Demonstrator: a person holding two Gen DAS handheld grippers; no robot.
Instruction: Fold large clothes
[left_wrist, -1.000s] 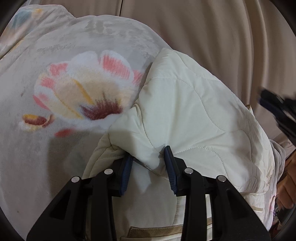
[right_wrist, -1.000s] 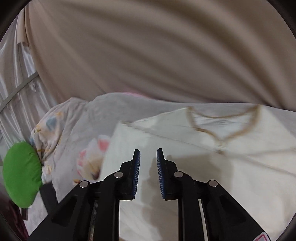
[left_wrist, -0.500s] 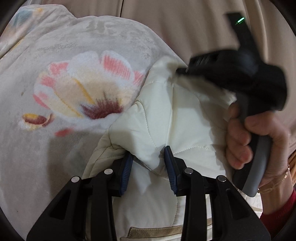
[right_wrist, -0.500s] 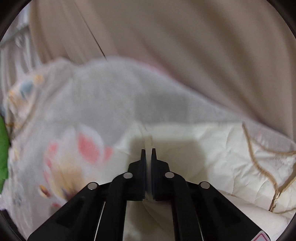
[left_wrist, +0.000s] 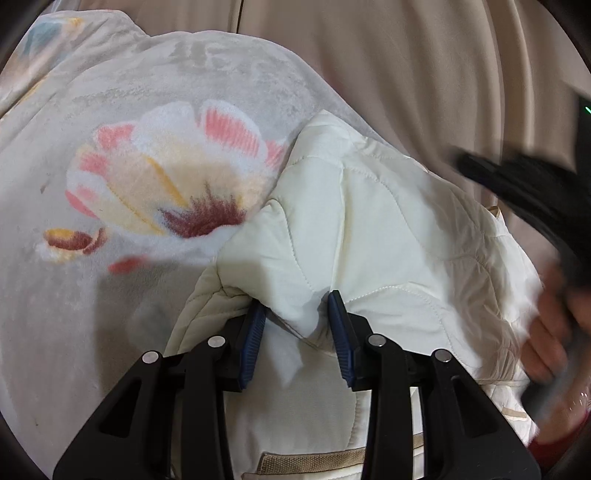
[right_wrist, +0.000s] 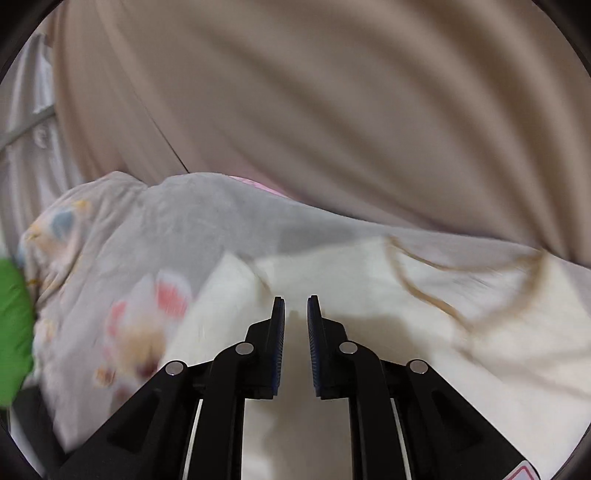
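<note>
Jacket (left_wrist: 388, 229) lies on a floral blanket (left_wrist: 129, 166); left tongs (left_wrist: 295, 332) pinch its folded edge, while right tongs (right_wrist: 295, 332), just reopening slightly, hold nothing.

I count one cream quilted jacket (left_wrist: 388, 229) bunched ahead of my left claw (left_wrist: 297, 332), and one grey fleece blanket (left_wrist: 110, 110) spread to its left, bearing one large printed flower (left_wrist: 173, 192). Beyond my right claw (right_wrist: 296, 332) hangs one beige curtain (right_wrist: 332, 110). One green cushion (right_wrist: 13, 332) sits far to its left. Two claws, one in each of my hands.
</note>
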